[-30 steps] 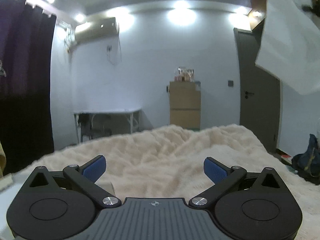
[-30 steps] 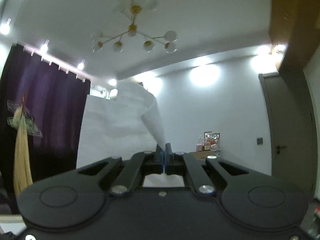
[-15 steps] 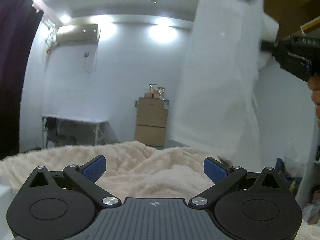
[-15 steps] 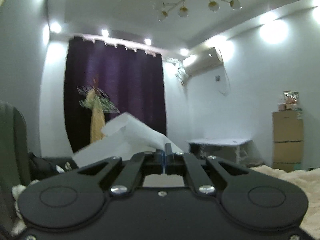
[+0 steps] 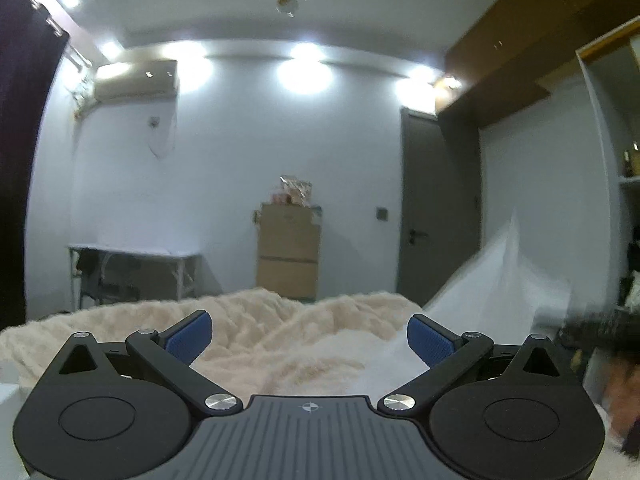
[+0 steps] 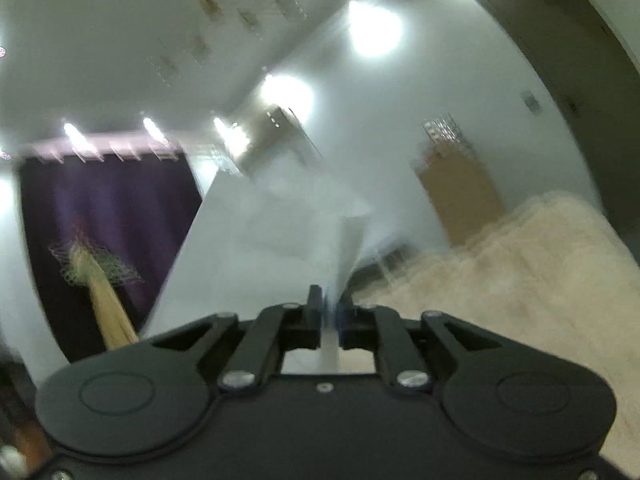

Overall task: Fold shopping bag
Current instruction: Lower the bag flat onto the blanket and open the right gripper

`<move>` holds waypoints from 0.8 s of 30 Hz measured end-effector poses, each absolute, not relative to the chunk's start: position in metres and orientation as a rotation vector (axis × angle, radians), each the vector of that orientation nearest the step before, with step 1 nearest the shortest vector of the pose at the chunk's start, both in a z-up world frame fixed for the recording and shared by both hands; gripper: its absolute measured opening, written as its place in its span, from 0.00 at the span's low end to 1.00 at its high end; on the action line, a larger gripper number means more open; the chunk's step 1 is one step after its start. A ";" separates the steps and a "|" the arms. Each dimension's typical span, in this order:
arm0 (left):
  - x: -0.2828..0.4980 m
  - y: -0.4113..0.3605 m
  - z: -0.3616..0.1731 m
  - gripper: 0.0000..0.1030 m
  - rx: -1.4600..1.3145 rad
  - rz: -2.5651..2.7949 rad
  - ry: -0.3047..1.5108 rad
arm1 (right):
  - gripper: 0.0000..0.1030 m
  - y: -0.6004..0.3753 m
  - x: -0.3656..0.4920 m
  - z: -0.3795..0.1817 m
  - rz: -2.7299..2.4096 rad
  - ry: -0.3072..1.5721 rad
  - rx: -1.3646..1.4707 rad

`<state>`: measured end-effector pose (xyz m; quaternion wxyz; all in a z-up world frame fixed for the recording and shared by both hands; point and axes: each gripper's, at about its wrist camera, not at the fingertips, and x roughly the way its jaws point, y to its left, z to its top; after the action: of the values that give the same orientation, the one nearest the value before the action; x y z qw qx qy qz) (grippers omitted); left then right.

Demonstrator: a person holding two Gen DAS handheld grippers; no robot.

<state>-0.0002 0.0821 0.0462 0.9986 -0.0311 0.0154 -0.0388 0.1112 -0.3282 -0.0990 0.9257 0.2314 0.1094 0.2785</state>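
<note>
Bag [image 6: 256, 248] lower, right tool [image 6: 328, 312] opening

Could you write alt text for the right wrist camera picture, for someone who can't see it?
A black two-finger gripper, jaws opening, has a thin white shopping bag between its blue pads. Behind, blurred: a fluffy cream blanket, a purple curtain, ceiling lights.

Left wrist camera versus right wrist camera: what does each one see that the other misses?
Only the left view shows the left gripper, wide open and empty, and the door. Only the right view shows the right gripper, jaws opening with the white bag between them, and the purple curtain. Both show the bag, the fluffy blanket and the cardboard boxes.
</note>
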 end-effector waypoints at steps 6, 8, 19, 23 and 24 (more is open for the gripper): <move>0.009 0.065 0.031 1.00 0.002 -0.121 0.073 | 0.51 -0.396 0.114 -0.116 0.377 0.285 0.514; 0.010 0.060 0.027 1.00 0.024 -0.135 0.083 | 0.60 -0.405 0.099 -0.099 0.354 0.186 0.465; 0.031 0.072 0.018 1.00 -0.022 -0.136 0.137 | 0.75 -0.342 0.072 -0.076 0.477 0.197 0.108; 0.041 0.085 0.018 1.00 -0.060 -0.129 0.168 | 0.75 -0.283 0.074 -0.045 0.532 0.240 -0.022; 0.044 0.087 0.018 1.00 -0.067 -0.125 0.174 | 0.75 -0.264 0.077 -0.033 0.562 0.248 -0.067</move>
<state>0.0444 0.0872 0.0184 0.9937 -0.0334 0.0866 -0.0622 0.0770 -0.2643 -0.0331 0.9526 -0.0328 0.1220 0.2768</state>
